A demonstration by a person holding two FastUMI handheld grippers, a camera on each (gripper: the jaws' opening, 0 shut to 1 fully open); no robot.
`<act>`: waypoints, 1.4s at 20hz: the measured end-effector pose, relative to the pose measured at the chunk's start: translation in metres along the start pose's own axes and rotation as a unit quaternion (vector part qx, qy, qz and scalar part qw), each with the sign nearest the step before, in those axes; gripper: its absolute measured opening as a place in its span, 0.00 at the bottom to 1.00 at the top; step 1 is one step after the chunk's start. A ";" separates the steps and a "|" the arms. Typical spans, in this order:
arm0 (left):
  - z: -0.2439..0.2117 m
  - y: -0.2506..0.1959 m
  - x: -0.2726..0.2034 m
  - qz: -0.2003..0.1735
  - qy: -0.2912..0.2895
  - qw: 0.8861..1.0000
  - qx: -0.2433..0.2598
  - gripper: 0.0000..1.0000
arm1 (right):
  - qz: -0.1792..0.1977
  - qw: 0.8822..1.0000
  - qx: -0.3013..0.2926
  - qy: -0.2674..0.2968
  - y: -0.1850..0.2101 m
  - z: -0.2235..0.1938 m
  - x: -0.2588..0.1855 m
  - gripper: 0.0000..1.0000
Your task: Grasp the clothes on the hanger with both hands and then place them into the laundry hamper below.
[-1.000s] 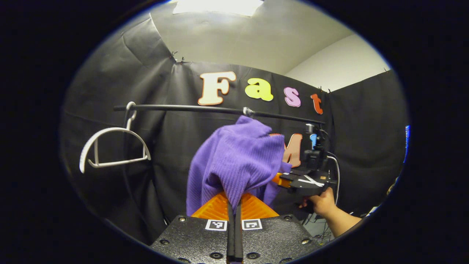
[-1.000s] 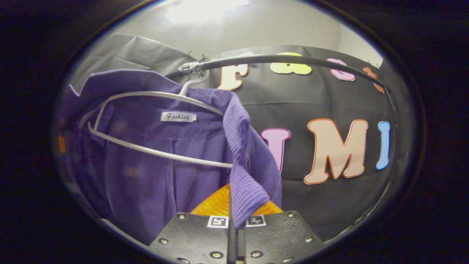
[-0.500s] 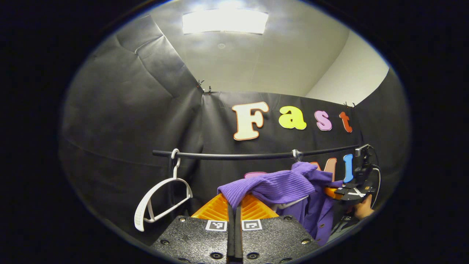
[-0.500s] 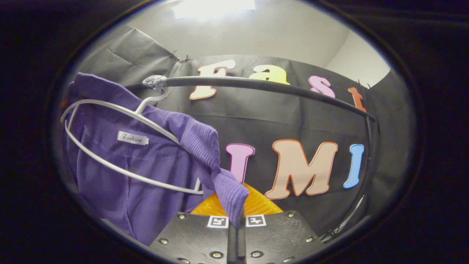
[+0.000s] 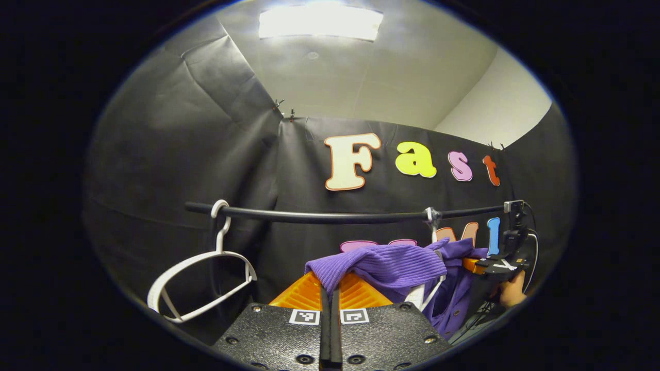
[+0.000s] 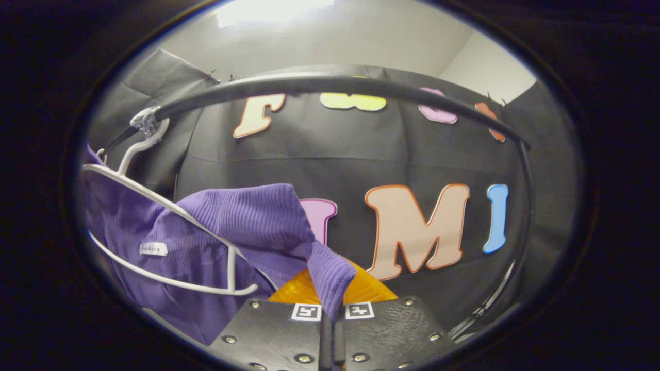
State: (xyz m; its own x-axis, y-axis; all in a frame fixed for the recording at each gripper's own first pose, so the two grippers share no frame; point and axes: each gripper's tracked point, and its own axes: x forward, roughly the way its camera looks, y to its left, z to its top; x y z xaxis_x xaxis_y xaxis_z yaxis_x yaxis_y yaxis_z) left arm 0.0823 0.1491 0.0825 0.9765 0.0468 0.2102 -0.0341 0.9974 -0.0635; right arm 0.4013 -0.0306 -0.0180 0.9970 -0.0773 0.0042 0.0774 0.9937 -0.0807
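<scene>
Left claw [image 5: 330, 309]: clenched tight on a fold of the purple top [image 5: 384, 265], fabric pinched right between both fingers.
Right claw [image 6: 330, 314]: same deal, clamped on another bit of the purple top [image 6: 247, 216]; from the left gripper view you can see it far right [image 5: 477, 265] with a hand [image 5: 510, 291] under it.
Purple top: stretched between the two claws, just under the black rail [image 5: 330, 216], partly pulled off its white hanger [image 6: 170, 211]. One shoulder's off, the collar side still drapes over the hanger.
White hanger: still hooked on the rail [image 6: 330, 85], tilted.
Spare hanger [image 5: 198, 278]: bare, hanging at the rail's left end, well apart from the top.
</scene>
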 end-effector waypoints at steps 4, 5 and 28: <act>-0.053 0.003 0.014 0.000 0.042 0.999 -0.013 0.00 | 0.014 0.999 -0.003 0.034 0.010 -0.038 0.014 0.00; -0.068 0.000 0.018 -0.003 0.056 0.998 -0.021 0.00 | 0.014 0.999 -0.001 0.044 0.012 -0.050 0.019 0.00; -0.149 -0.024 -0.046 0.006 0.074 0.996 -0.054 0.00 | 0.071 0.993 0.079 0.049 0.084 -0.091 -0.134 0.07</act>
State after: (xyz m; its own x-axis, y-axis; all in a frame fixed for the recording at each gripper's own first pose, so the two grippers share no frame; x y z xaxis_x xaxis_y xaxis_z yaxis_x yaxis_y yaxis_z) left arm 0.0702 0.1145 -0.0708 0.9971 0.0428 0.0634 -0.0314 0.9848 -0.1706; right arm 0.2745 0.0560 -0.1159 0.9935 0.0638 -0.0939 -0.0560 0.9950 0.0832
